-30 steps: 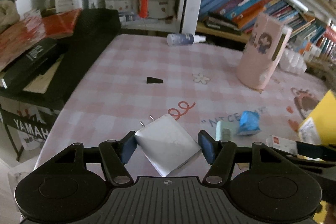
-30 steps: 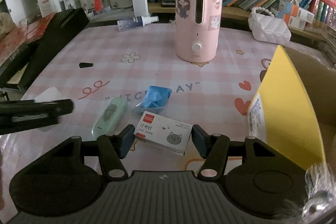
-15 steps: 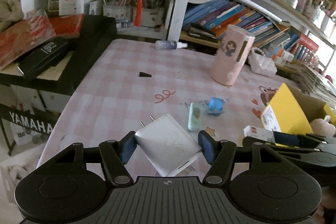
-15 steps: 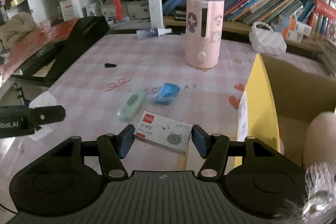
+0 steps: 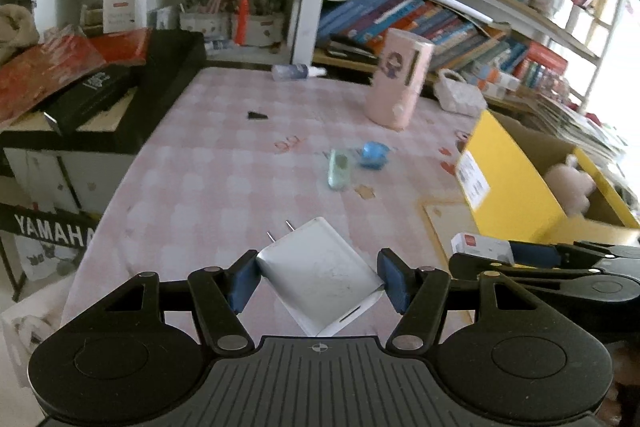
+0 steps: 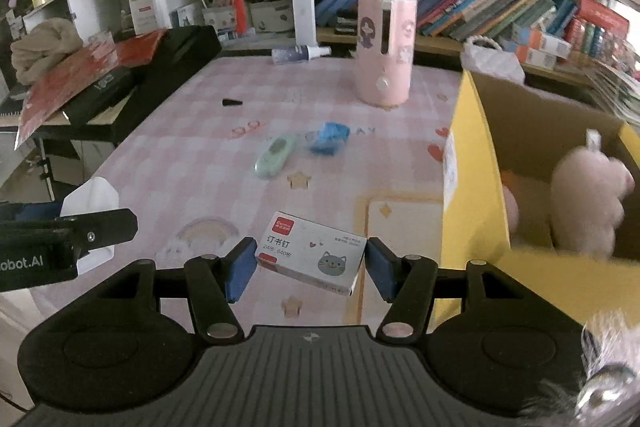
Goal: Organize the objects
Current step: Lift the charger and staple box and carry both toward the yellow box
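My left gripper [image 5: 318, 277] is shut on a white plug-in charger [image 5: 316, 275], held above the pink checked table [image 5: 224, 163] with its two prongs pointing away. My right gripper [image 6: 306, 269] is shut on a small white staple box [image 6: 312, 253] with a red label and a cat drawing. In the left wrist view the right gripper [image 5: 520, 255] shows at the right with the staple box [image 5: 480, 247] at its tip. A yellow cardboard box [image 6: 476, 163] stands open at the right, with a pink plush toy [image 6: 588, 199] inside. A mint-green device [image 6: 276, 155] and a blue crumpled thing [image 6: 328, 139] lie mid-table.
A tall pink humidifier [image 6: 384, 47] stands at the back of the table, a spray bottle [image 6: 300, 53] lies behind it, and a small black piece [image 6: 232, 102] lies to the left. A black keyboard case [image 5: 120, 95] piled with books borders the left edge. Bookshelves fill the back.
Both grippers pulled back and rose a little with their loads, so the table looks farther off. The yellow box and the plush toy inside it have come into view at the right.
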Demonstrator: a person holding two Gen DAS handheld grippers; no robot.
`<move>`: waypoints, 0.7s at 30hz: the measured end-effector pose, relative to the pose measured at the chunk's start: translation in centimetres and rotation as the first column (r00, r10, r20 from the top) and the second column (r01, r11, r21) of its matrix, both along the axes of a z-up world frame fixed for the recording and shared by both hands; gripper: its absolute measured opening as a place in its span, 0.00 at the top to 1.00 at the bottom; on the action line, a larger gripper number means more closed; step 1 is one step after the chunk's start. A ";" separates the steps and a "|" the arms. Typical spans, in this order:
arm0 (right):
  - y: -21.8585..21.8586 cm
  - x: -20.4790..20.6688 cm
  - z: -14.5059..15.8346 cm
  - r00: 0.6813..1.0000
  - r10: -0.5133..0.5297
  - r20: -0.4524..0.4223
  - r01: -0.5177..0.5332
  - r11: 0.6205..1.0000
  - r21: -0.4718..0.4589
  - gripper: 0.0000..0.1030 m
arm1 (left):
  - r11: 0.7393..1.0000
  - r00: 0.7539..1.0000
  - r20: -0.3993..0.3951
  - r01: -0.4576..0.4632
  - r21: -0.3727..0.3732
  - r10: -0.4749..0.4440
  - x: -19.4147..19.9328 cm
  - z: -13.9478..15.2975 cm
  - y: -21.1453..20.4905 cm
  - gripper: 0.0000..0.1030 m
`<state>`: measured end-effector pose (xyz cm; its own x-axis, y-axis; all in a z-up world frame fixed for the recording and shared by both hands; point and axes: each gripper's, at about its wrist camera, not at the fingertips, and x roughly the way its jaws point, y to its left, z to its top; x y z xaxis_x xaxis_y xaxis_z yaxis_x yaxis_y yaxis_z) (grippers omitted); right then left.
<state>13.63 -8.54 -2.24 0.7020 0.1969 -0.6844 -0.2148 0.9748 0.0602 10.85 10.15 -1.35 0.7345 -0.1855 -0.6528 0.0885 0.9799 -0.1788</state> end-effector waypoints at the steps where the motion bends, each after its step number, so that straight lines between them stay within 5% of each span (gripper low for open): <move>1: 0.0 -0.9 0.0 1.000 -0.006 -0.003 0.006 1.000 0.001 0.45 | 1.000 1.000 0.000 0.007 -0.005 -0.007 -0.6 0.0 0.0 0.38; 21: -4.9 -13.5 -0.2 0.968 -0.249 -0.012 0.249 0.968 0.036 0.45 | 0.974 0.974 0.010 0.227 -0.011 -0.227 -8.3 0.3 -4.0 0.38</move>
